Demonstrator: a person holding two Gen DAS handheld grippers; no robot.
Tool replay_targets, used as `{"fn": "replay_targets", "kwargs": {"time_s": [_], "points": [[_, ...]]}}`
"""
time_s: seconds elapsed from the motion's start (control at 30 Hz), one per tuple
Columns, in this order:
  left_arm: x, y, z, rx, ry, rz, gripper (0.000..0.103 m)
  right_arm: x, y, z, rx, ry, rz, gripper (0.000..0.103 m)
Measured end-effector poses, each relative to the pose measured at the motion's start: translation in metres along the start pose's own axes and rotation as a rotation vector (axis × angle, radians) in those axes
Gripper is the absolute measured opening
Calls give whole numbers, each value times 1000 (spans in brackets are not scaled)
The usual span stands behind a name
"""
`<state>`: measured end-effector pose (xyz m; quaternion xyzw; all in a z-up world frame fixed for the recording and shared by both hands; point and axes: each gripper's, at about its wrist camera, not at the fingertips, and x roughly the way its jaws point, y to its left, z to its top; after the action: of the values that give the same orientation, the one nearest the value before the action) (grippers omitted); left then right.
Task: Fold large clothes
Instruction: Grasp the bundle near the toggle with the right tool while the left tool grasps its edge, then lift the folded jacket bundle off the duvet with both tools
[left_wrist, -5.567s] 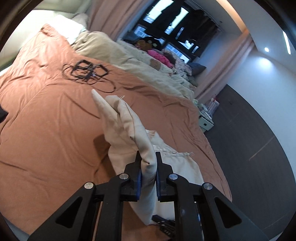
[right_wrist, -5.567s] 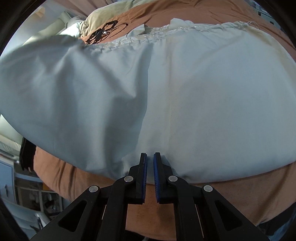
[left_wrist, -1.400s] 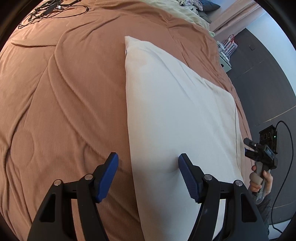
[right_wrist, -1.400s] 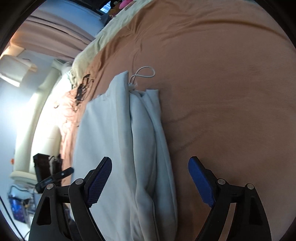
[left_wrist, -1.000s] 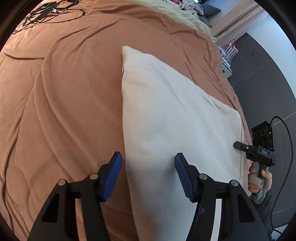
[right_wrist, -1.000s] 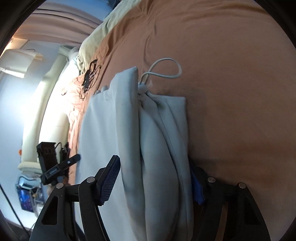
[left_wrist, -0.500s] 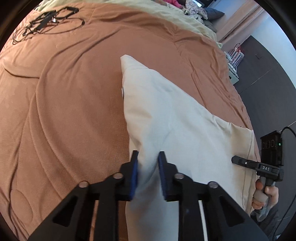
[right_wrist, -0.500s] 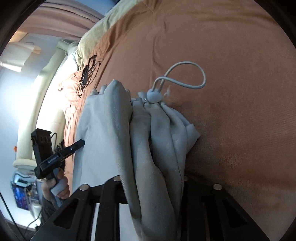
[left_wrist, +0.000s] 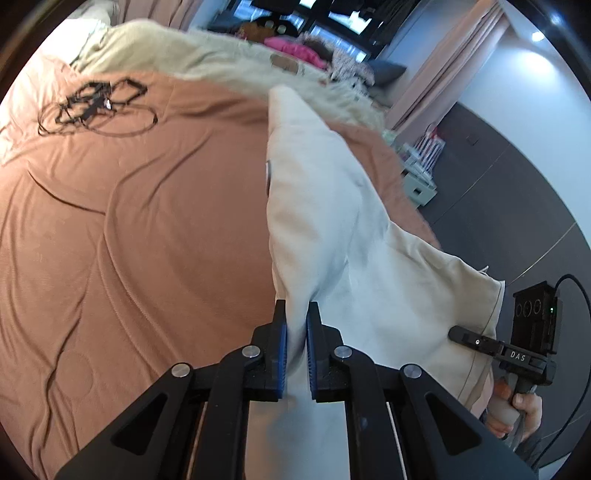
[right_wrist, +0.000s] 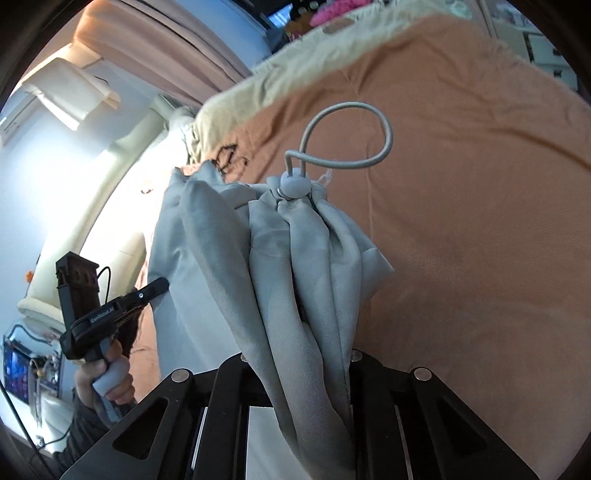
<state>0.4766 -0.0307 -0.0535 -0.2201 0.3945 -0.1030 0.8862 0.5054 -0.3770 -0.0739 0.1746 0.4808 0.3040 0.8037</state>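
Observation:
A large pale cream garment (left_wrist: 332, 229) hangs stretched above the rust-brown bed cover (left_wrist: 129, 221). My left gripper (left_wrist: 294, 332) is shut on one edge of it. In the right wrist view the same garment (right_wrist: 288, 266) is bunched in folds, with a grey drawstring loop and toggle (right_wrist: 293, 184) at its top. My right gripper (right_wrist: 299, 354) is shut on this bunched end; its fingertips are hidden by the cloth. The right gripper also shows in the left wrist view (left_wrist: 517, 347), and the left gripper shows in the right wrist view (right_wrist: 110, 306).
A tangle of black cables (left_wrist: 92, 103) lies at the far left of the bed. A beige blanket (left_wrist: 207, 59) and a pile of clothes (left_wrist: 295, 51) lie along the far side. A dark wall (left_wrist: 517, 192) and a small cabinet (left_wrist: 417, 188) stand at the right.
Both grippers were open over the folded garment lying flat; they closed on its two ends and lifted it off the bed cover.

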Motion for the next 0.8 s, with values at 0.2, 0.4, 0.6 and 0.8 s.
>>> {"fn": "replay_targets", "kwargs": {"time_s": [0.2, 0.4, 0.6, 0.8], "points": [[-53, -26, -19, 17, -88, -20, 10, -52, 34, -25, -50, -75, -20, 14], [-92, -44, -35, 32, -126, -42, 10, -89, 50, -52, -61, -125, -23, 14], [-119, -65, -55, 47, -155, -67, 10, -111, 62, -71, -81, -162, -33, 14], [-129, -94, -64, 70, -160, -121, 9, -121, 60, -68, -88, -211, -57, 14]]}}
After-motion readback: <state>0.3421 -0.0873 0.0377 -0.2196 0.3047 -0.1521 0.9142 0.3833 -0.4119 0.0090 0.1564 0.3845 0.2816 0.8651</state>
